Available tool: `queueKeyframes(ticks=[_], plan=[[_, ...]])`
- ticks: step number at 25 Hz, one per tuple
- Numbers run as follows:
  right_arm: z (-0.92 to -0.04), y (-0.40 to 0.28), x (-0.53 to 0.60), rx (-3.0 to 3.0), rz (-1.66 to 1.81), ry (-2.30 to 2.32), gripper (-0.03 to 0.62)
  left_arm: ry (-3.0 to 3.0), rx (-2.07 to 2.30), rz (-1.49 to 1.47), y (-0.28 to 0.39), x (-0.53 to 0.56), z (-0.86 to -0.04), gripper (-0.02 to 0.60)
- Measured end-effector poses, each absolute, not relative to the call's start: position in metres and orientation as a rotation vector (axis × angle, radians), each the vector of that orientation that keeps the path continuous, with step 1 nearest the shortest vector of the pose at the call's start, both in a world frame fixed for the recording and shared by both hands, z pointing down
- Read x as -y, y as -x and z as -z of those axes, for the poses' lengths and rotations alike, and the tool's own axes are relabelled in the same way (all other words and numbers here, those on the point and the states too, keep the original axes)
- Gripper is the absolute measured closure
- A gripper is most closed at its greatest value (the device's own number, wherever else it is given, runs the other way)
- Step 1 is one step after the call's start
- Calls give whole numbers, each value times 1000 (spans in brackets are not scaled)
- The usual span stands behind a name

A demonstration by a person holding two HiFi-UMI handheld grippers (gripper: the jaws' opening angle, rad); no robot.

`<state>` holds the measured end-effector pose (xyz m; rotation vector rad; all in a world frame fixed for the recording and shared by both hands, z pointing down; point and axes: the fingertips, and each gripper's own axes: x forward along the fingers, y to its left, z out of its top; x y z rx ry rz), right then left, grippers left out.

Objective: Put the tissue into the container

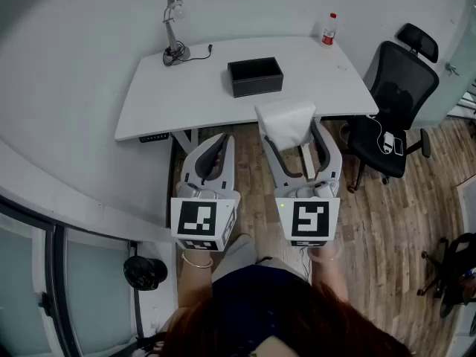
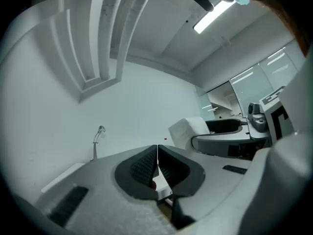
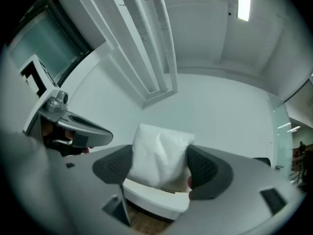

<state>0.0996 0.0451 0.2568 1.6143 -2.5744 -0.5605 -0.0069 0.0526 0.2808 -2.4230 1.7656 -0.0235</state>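
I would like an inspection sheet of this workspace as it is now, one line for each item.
Surface: white desk, mostly bare.
Job's things: black container open-topped, mid-desk; white tissue in the right gripper, not yet in the container.
Clutter: desk lamp back left; red-capped bottle back right.
Grippers: left gripper shut, nothing between its jaws; right gripper shut on the white tissue.
Cables: lamp cable on the desk; white cable on the chair seat.
Surroundings: black office chair right of the desk; wooden floor.
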Motion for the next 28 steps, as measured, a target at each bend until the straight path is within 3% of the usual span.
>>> queueKeyframes(ticks=[28], plan=[[-275, -43, 51, 2452, 496, -1698, 227, 2551, -1608, -6, 60, 51, -296, 554]])
